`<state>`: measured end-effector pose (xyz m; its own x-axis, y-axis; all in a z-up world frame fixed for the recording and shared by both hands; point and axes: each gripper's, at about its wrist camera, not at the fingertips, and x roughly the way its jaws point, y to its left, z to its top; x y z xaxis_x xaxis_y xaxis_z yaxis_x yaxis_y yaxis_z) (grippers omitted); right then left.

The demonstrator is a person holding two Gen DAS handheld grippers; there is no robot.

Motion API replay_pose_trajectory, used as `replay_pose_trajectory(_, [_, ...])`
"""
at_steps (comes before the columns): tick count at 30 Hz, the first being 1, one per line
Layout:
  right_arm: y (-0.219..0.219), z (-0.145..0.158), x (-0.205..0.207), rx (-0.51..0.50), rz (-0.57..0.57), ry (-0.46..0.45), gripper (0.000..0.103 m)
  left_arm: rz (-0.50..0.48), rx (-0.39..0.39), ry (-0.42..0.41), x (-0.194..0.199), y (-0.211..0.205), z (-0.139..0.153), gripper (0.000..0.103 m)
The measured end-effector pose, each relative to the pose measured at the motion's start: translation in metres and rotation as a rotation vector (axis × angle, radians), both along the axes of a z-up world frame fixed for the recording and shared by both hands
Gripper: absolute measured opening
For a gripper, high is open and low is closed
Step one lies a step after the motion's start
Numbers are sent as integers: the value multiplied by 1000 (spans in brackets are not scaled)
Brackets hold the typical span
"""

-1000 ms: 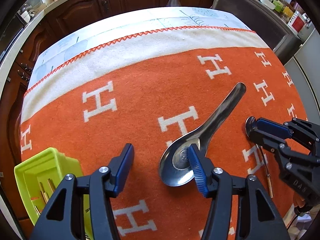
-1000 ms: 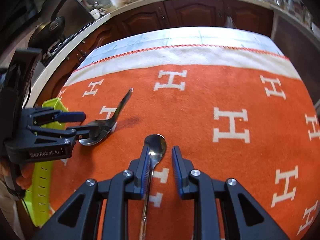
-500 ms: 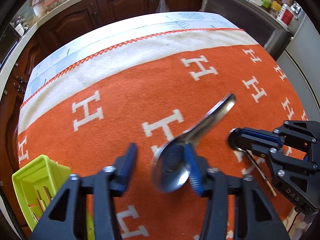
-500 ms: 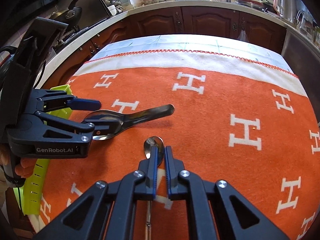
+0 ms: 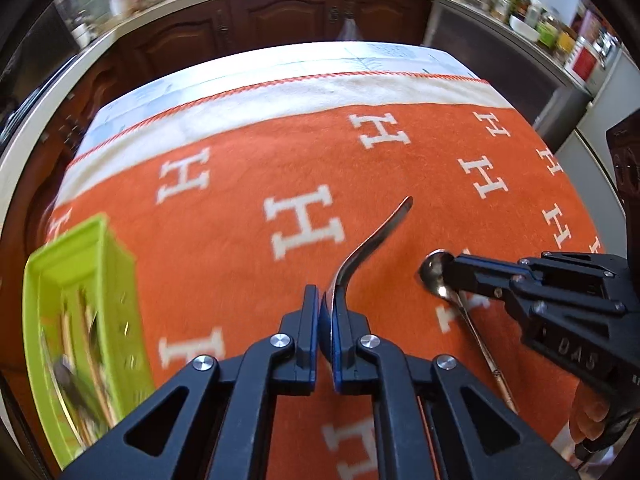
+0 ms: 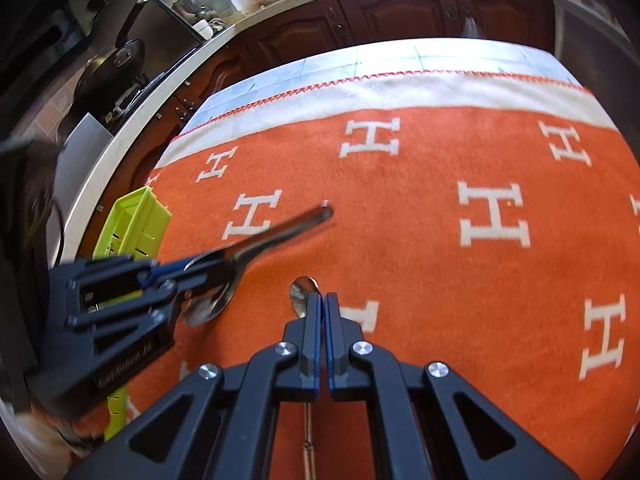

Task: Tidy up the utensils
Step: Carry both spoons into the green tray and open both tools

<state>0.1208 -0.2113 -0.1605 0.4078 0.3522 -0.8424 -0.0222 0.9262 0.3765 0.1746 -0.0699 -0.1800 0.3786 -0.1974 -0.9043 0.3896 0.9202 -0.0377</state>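
In the left wrist view, the left hand-held gripper is pressed together on the bowl of the large steel spoon, seen edge-on, and the handle runs away toward 1 o'clock, above the orange blanket that covers the desk. In the right wrist view, the right hand-held gripper is pinching the small slim spoon just behind its bowl; the bowl sticks out at 12 o'clock and the thin handle goes back under the gripper toward 6 o'clock. Whether this spoon is lifted or still lies on the blanket, I cannot tell. The relation that matters for the coming move is the green basket: from the left gripper it lies at 9 o'clock, just beside, and from the right gripper at 10 o'clock, farther, so the left hand is the nearer one. Probably the large spoon must swing left and point its long axis down into the basket. Inside it there are already some utensils, maybe wooden handles, but they are blurred. Farther, at 12 o'clock, dark wooden cabinets stand behind the desk.
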Motion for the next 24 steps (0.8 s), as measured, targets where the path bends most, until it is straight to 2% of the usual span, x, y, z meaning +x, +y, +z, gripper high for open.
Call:
replay_pose_trajectory(8, [4,13,-17,84,-41,27,1,194,-41,-45,-41,55,34,3])
replay_pose_trajectory(12, [22,30,-21,124,-20,28,1,330,-72,-96,-65,94,60,3])
replay_pose_trajectory(15, [43,47,-21,152,10,14,1,428,-61,-135,-81,124,74,3])
replay_pose_trajectory(18, [69,64,-16,183,38,4,1,519,-68,-141,-92,154,81,3])
replay_pose_trajectory(24, [116,82,2,211,57,11,1,609,-16,-117,-106,185,73,3])
